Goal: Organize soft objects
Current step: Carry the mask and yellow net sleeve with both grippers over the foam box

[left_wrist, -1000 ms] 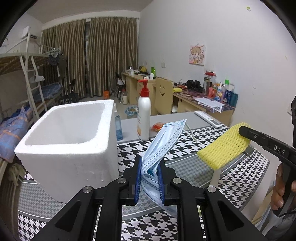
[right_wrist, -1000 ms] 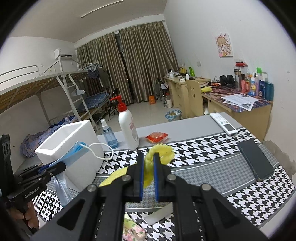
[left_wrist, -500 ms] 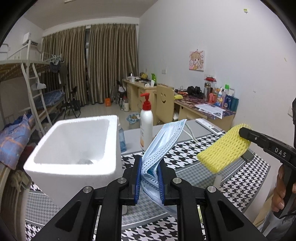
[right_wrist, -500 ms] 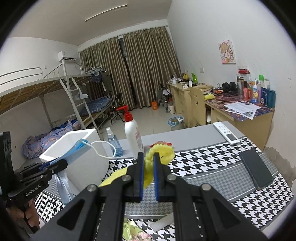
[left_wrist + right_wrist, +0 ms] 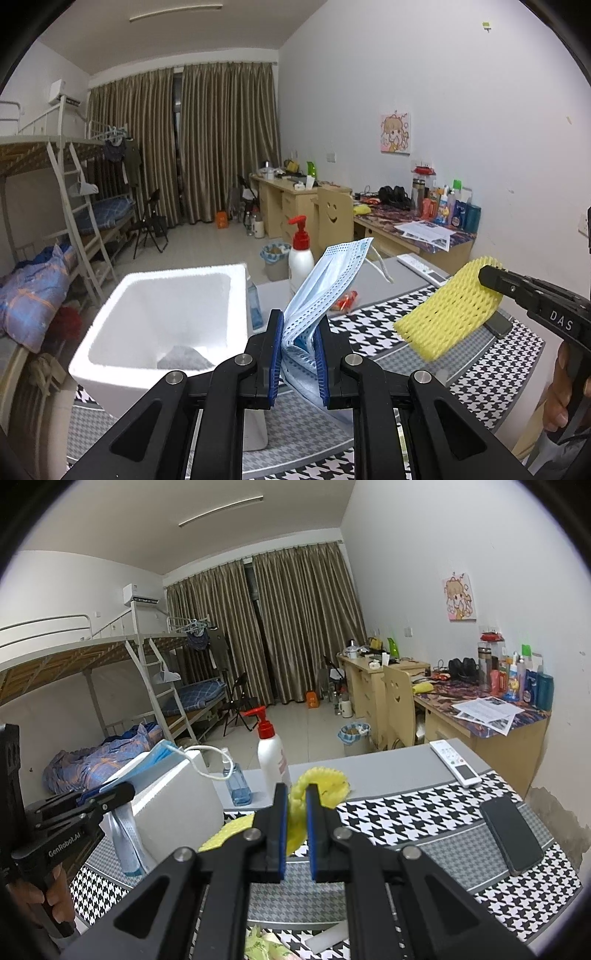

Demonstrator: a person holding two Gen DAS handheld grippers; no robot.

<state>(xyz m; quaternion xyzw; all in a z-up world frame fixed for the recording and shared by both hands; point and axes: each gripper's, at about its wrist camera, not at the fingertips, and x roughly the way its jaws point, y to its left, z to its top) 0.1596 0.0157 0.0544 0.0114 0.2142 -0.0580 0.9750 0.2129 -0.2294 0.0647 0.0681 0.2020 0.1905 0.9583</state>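
My left gripper [image 5: 298, 354] is shut on a blue face mask [image 5: 325, 280] and holds it in the air just right of the white foam box [image 5: 162, 314]. A grey soft item [image 5: 184, 360] lies inside the box. My right gripper [image 5: 295, 830] is shut on a yellow foam net sleeve [image 5: 321, 781], held above the houndstooth table. The sleeve [image 5: 448, 317] shows at the right in the left wrist view. In the right wrist view the mask [image 5: 147, 764] and the box [image 5: 177, 805] are at the left.
On the table stand a pump bottle [image 5: 272, 758], a small blue bottle [image 5: 236, 782], a red packet [image 5: 341, 301], a remote [image 5: 456, 762] and a phone [image 5: 511, 834]. A white strip [image 5: 330, 938] and a colourful item [image 5: 264, 945] lie near the front edge.
Both grippers have risen with their loads. The left wrist view now looks down into the foam box, and the grey item inside shows.
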